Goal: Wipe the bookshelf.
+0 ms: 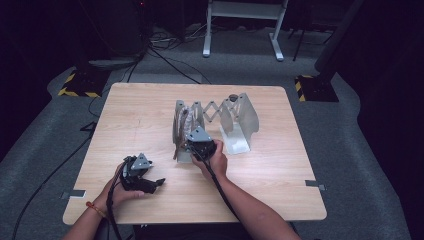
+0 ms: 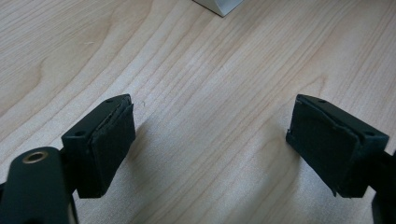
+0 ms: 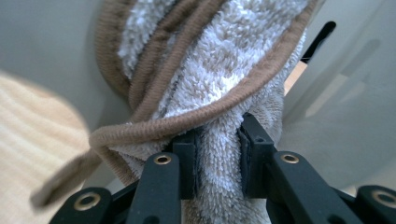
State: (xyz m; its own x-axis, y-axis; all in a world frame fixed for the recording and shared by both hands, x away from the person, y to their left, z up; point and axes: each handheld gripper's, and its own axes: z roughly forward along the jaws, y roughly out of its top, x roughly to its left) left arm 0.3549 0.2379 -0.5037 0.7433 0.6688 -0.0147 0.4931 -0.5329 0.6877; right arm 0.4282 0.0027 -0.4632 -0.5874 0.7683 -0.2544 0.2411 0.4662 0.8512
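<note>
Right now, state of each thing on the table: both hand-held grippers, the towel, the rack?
Left hand-held gripper: jaws open, nothing between them, low over bare light wooden table.
Right hand-held gripper: shut on the towel.
White terry towel with brown piping: bunched, pinched between the pads, sitting in the rack's left end.
Grey metal accordion rack: spread out, upright on the table.

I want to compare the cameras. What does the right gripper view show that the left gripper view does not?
Right gripper view: the right gripper shut on a fluffy white towel with brown corded edging, between pale grey rack panels.

Left gripper view: the left gripper open, its black pads wide apart with nothing between them, and a white rack corner.

Both: the light wooden table.
</note>
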